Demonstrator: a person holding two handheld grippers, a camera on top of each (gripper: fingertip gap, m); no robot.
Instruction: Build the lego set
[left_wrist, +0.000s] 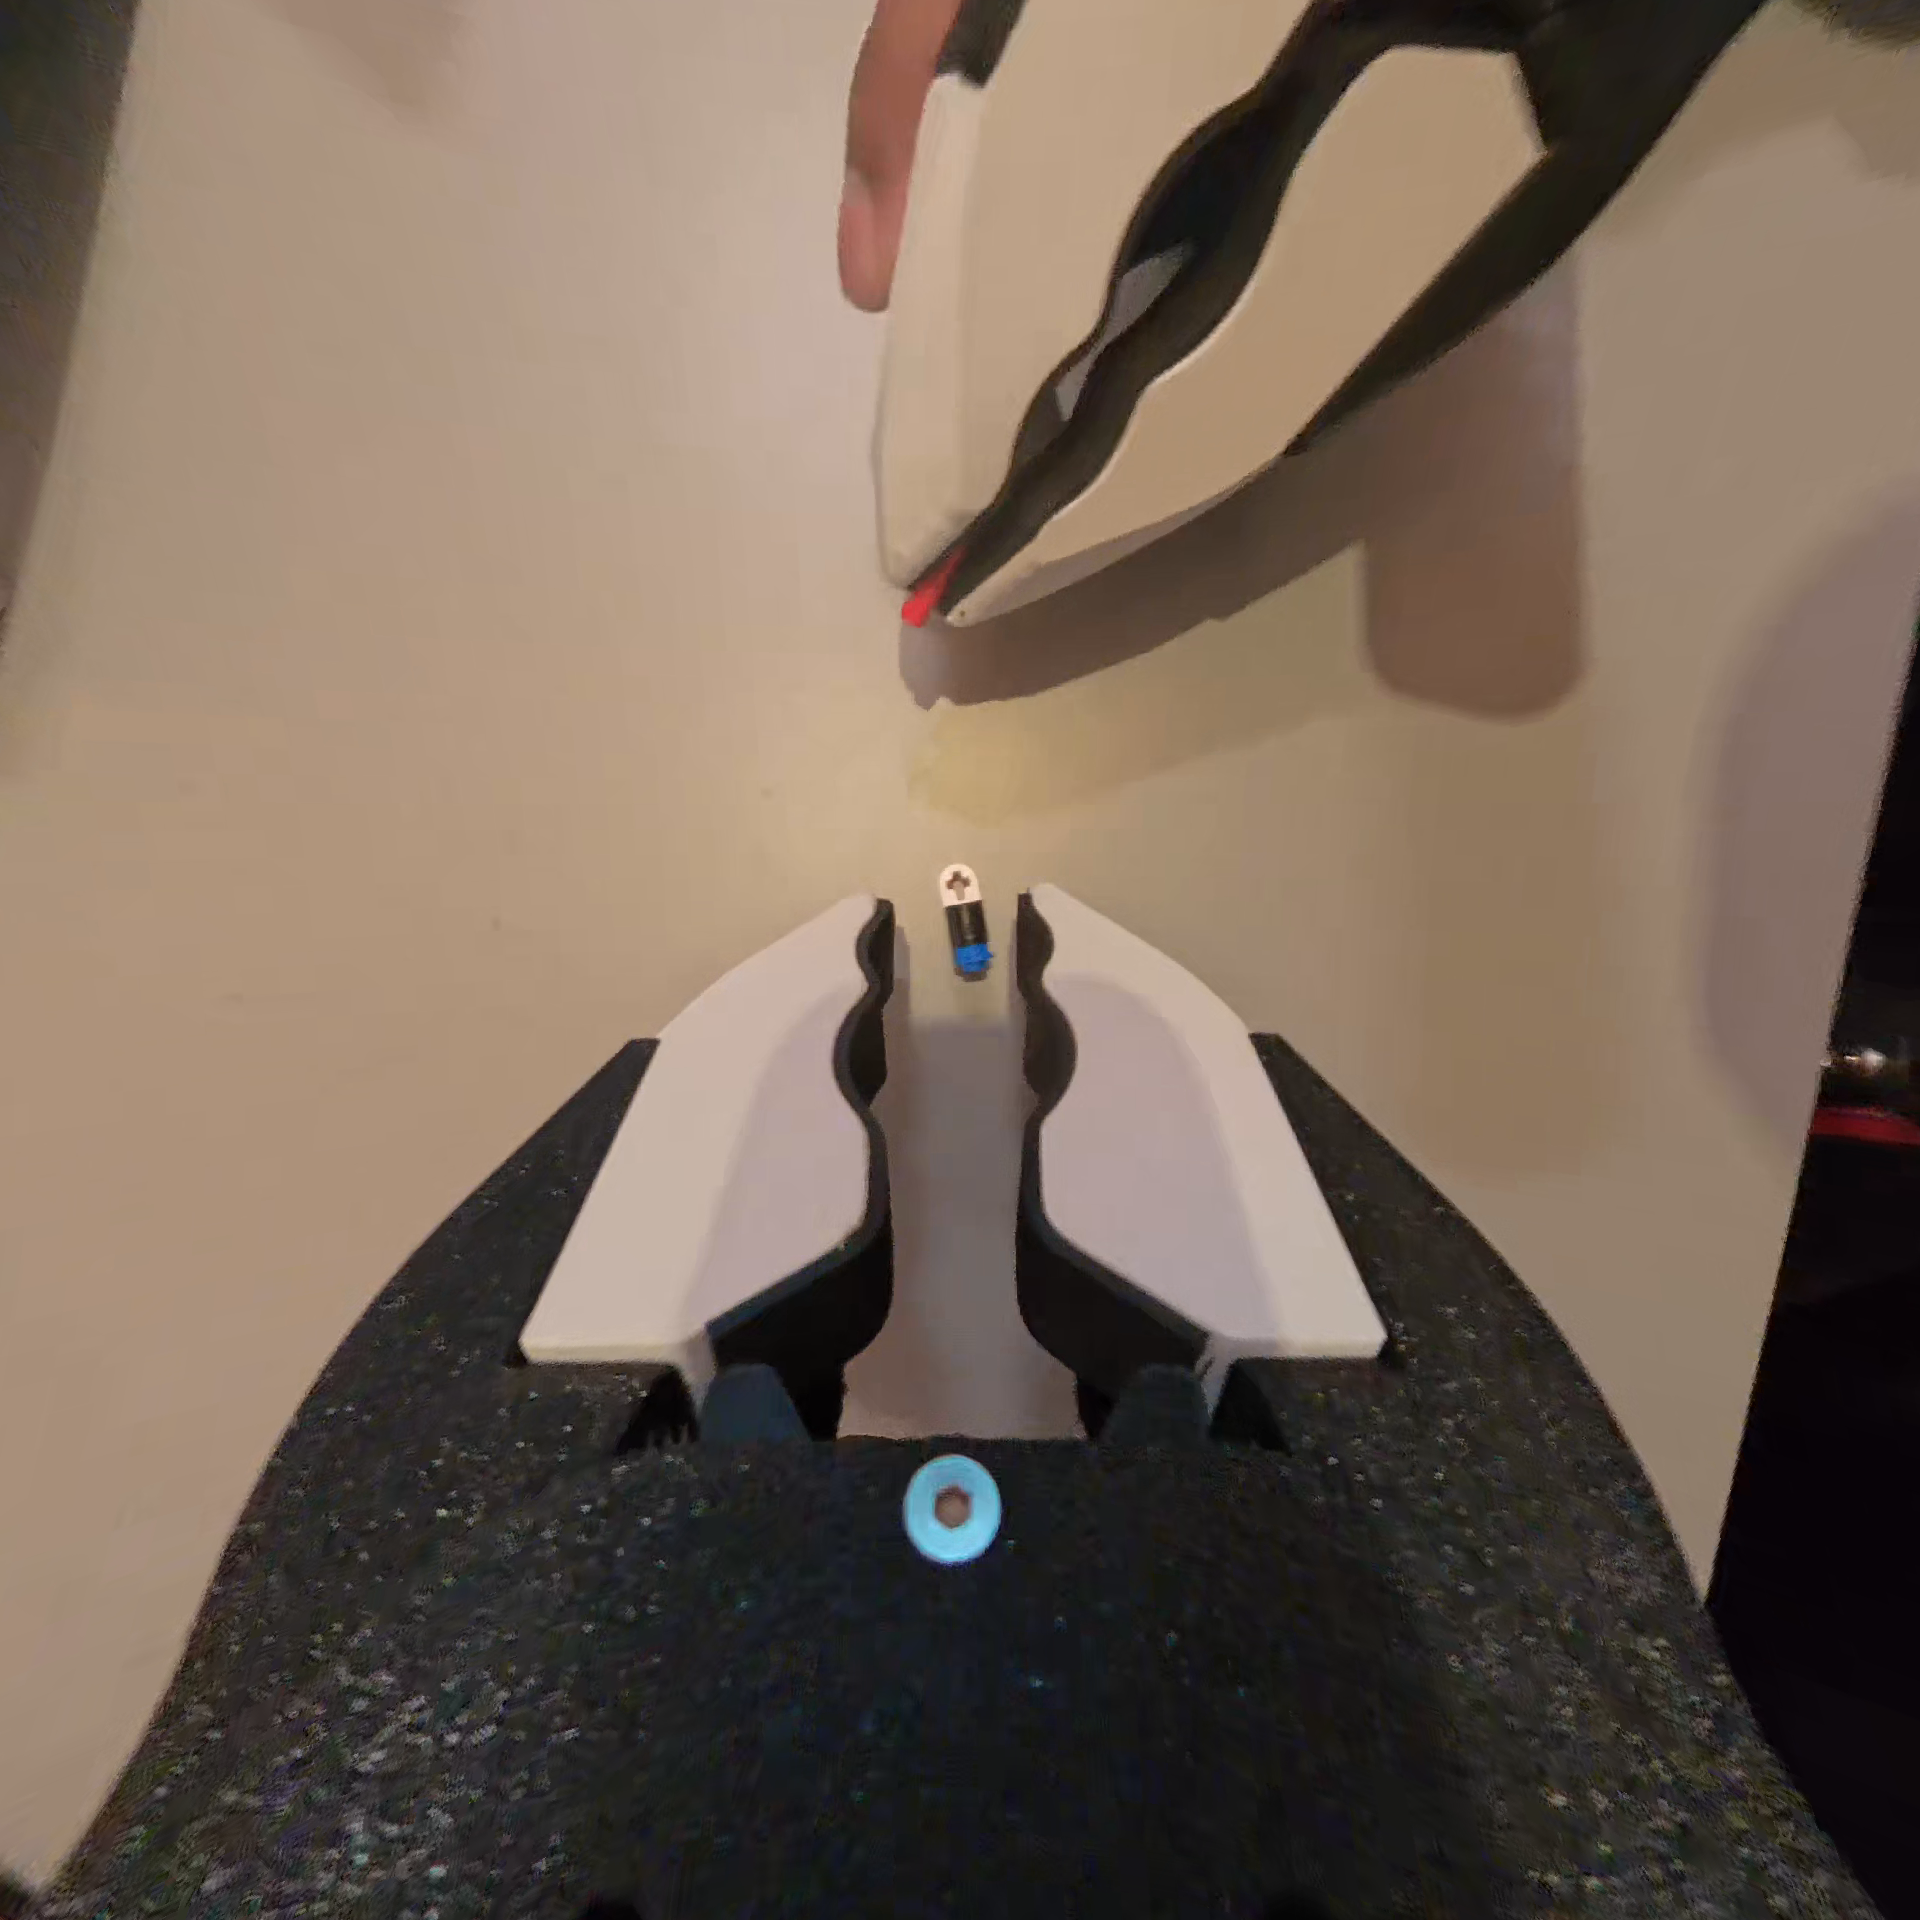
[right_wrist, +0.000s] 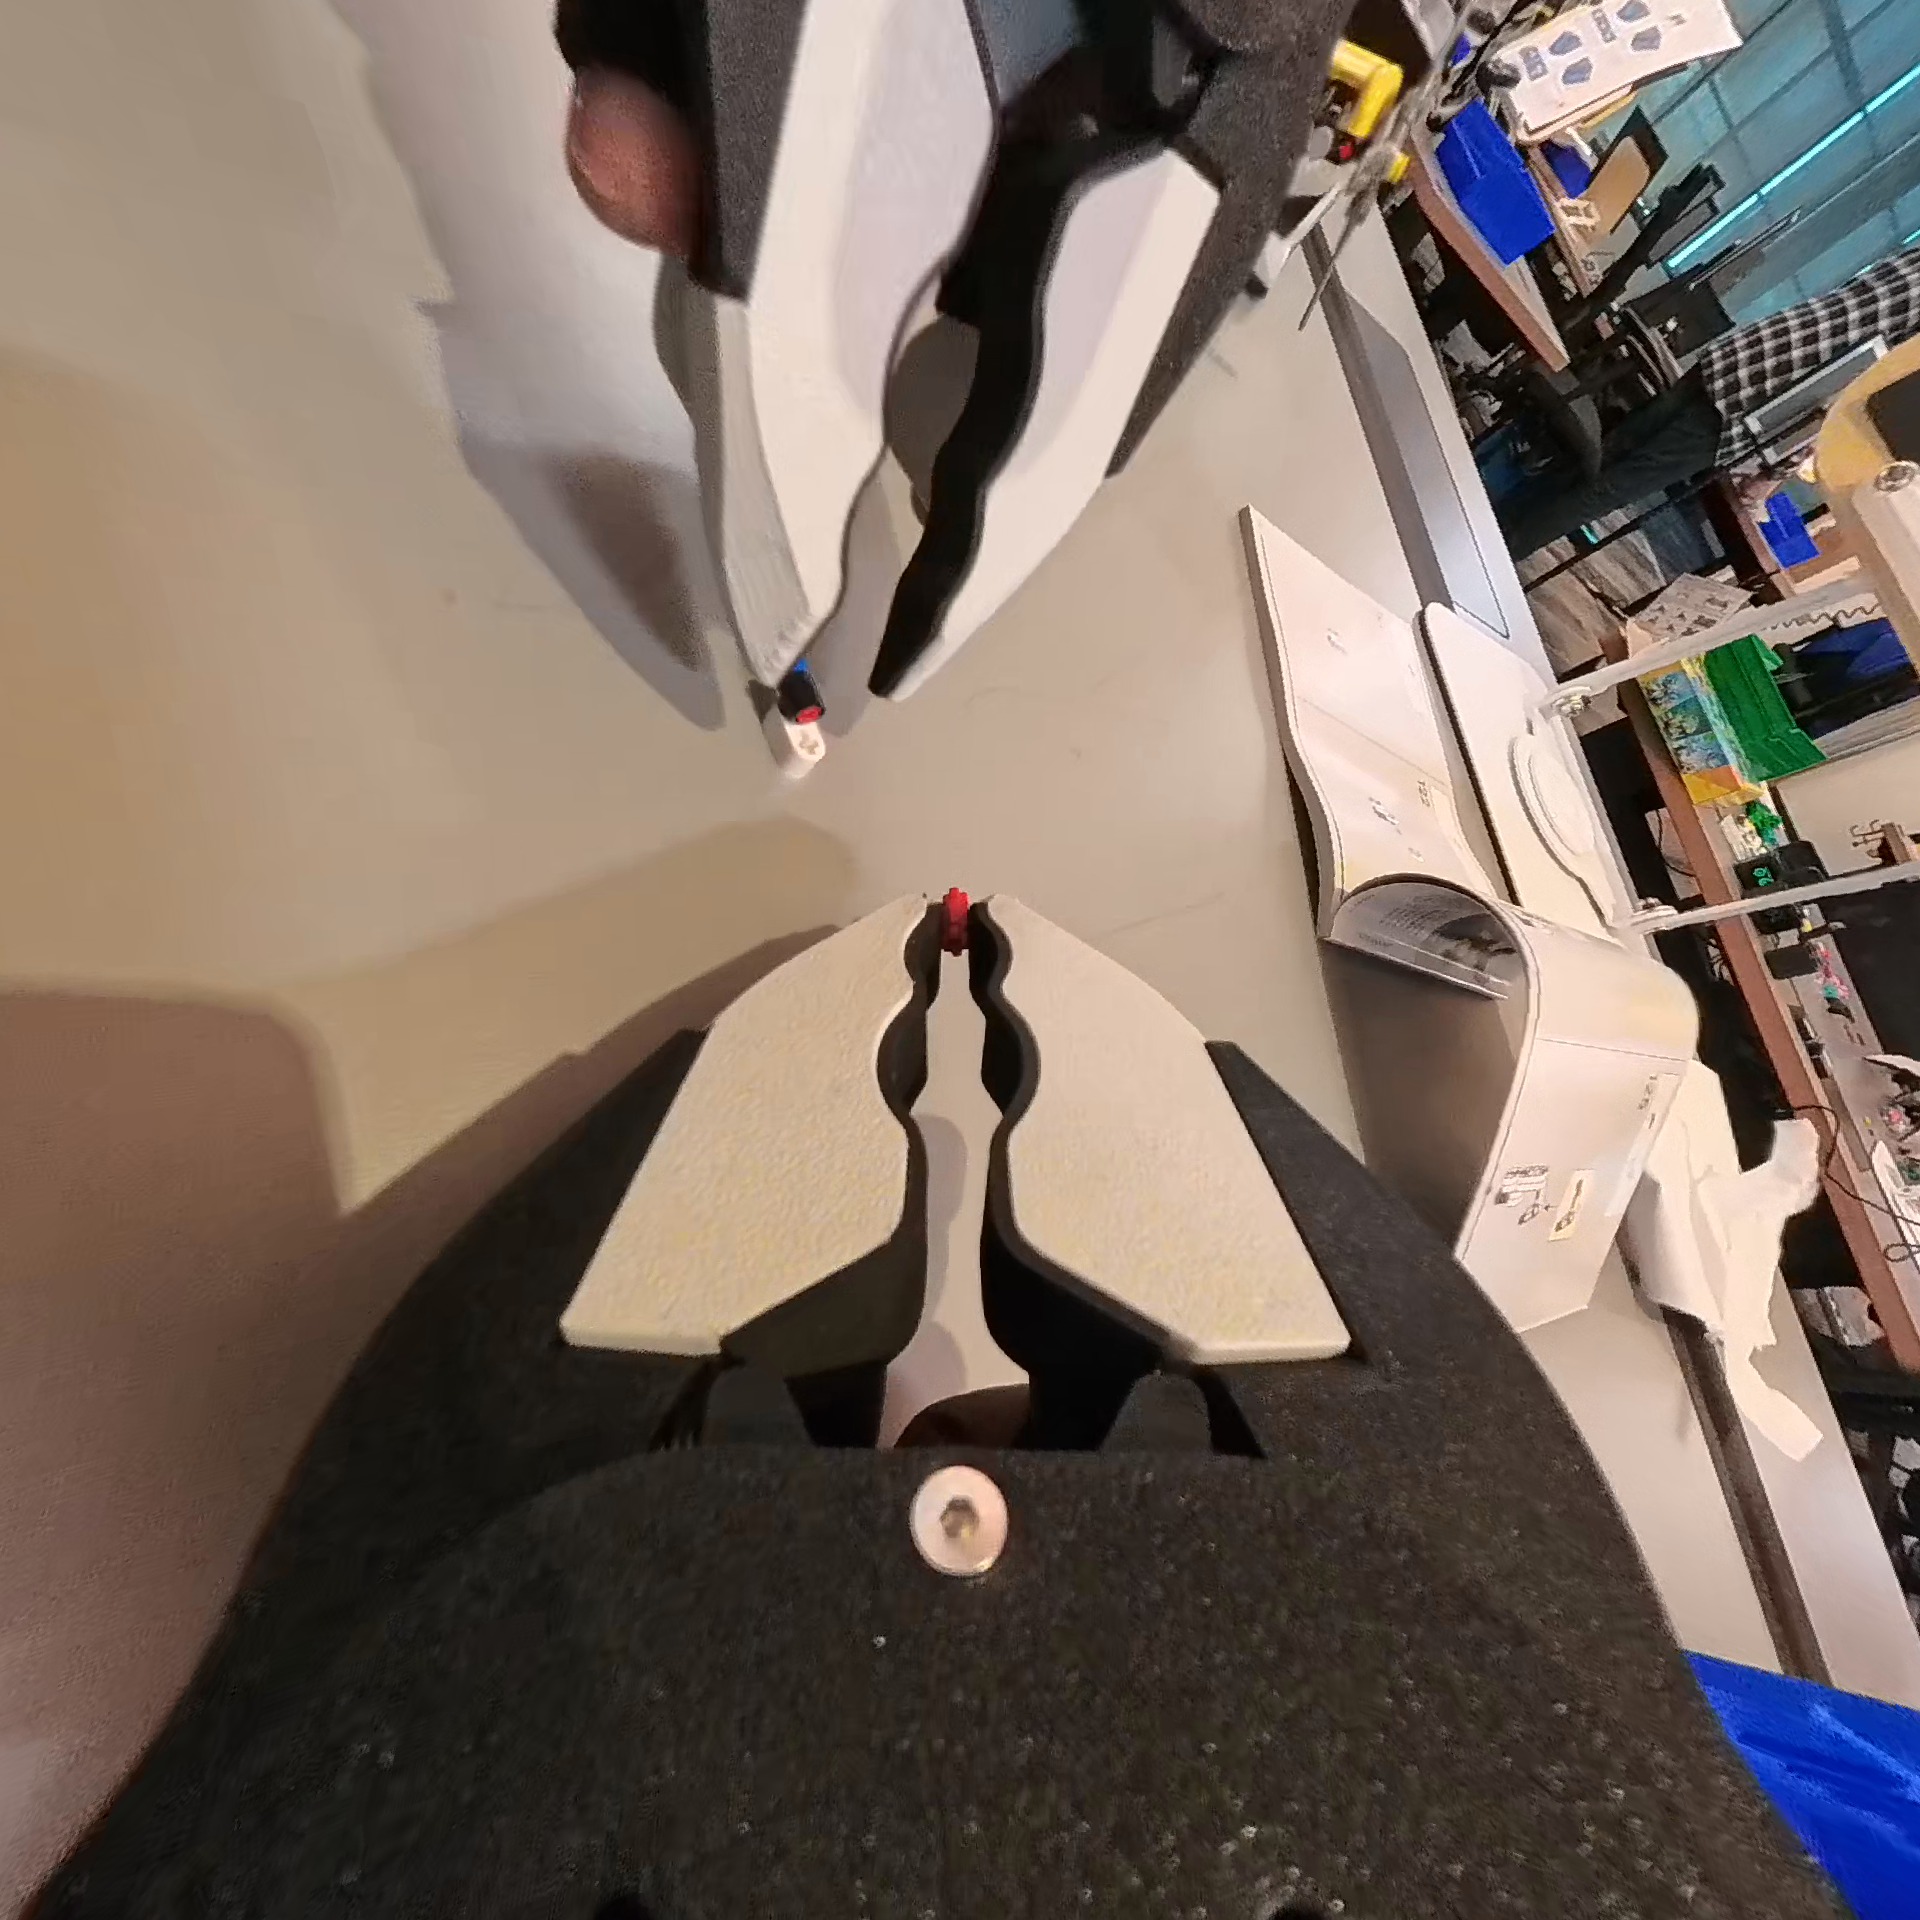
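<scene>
In the left wrist view a small part (left_wrist: 965, 928) with a white end, a black body and a blue end lies on the beige table (left_wrist: 416, 623). It sits between my left gripper's (left_wrist: 956, 912) fingertips with a gap on each side, so the left gripper is open. The right wrist view shows the left gripper (right_wrist: 829, 691) from the front, with the same part (right_wrist: 800, 722) by one fingertip and a red spot on the end facing me. My right gripper (right_wrist: 954, 920) is shut on a tiny red piece (right_wrist: 952, 927). It hovers beyond the left gripper (left_wrist: 940, 608), the red piece (left_wrist: 918, 607) sticking out.
An open booklet (right_wrist: 1351, 748), a white box (right_wrist: 1558, 1091) and crumpled paper (right_wrist: 1725, 1247) lie to the right on the table. Cluttered benches (right_wrist: 1714, 727) stand past the table edge. A blue object (right_wrist: 1818, 1787) is at the lower right. A hand's finger (left_wrist: 871, 208) shows by the right gripper. My hands' fingertips stand some 5 cm from each other.
</scene>
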